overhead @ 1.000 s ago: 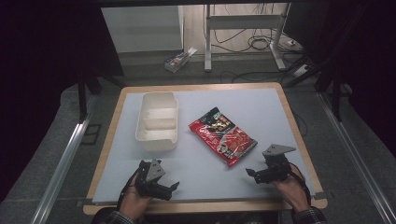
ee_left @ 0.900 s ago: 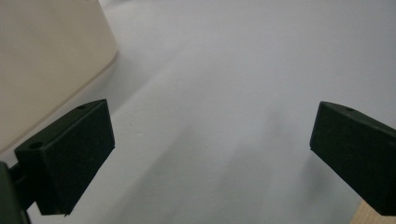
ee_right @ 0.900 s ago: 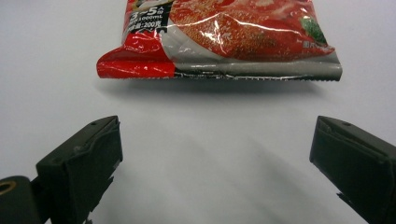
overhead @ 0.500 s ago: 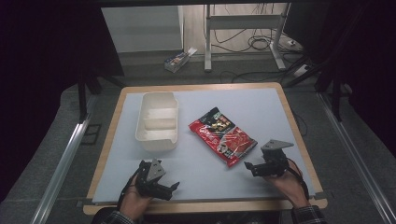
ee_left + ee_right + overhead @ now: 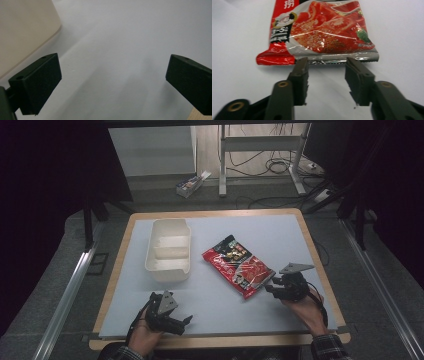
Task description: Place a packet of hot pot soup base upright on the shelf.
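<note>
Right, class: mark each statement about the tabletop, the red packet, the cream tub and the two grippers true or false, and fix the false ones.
1. The red foil snack packet lies flat on the pale blue table. True.
2. The right gripper has lifted the packet. False: its jaws have just been closing, tips at the packet's silver edge, which lies on the table.
3. The cream plastic tub holds the packet. False: they lie apart.
4. The left gripper stands open over bare table. True.

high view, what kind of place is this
Probably a lab or recording workshop, not a home: a wood-edged work table under a fixed camera, loose cables on the floor, and a metal stand behind.
</note>
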Demonstrator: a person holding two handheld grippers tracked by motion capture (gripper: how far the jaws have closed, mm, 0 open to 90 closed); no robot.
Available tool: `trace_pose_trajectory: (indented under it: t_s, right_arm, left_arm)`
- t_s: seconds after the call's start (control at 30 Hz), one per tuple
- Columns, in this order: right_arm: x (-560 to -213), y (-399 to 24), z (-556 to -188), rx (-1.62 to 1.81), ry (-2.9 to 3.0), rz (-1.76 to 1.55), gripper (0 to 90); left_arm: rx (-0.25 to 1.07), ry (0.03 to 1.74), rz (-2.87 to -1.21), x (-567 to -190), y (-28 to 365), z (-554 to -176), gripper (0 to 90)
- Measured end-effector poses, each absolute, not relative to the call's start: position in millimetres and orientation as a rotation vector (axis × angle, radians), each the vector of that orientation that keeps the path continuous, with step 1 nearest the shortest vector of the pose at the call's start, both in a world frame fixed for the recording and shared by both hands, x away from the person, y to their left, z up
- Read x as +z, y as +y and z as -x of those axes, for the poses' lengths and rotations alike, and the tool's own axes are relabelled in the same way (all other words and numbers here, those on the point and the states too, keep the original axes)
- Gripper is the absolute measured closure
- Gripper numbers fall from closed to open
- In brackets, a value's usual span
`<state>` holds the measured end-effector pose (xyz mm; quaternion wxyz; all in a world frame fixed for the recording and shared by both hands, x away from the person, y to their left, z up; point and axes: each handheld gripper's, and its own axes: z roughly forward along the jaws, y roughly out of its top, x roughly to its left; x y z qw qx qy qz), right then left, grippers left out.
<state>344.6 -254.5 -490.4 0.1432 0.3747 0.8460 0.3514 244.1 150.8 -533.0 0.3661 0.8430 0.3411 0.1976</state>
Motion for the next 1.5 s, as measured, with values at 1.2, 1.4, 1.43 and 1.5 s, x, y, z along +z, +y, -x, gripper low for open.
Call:
trace_pose_trajectory:
  t_s: [1.2,1.4,1.43,1.5]
  right_arm:
    - [-499,-244,-434,0.923,2.378,-1.096,89.1]
    - [-508,-236,-446,0.895,2.397,-1.079,89.0]
    - [-509,-233,-447,0.897,2.408,-1.061,89.1]
    - [-509,-232,-447,0.901,2.414,-1.066,89.2]
  left_arm:
    - [0.522,0.875,-2.186,-534,150,-244,0.5]
    - [0.523,0.873,-2.190,-534,150,-244,0.5]
    - [0.523,0.871,-2.190,-534,150,-244,0.5]
    - [0.522,0.871,-2.190,-534,150,-244,0.5]
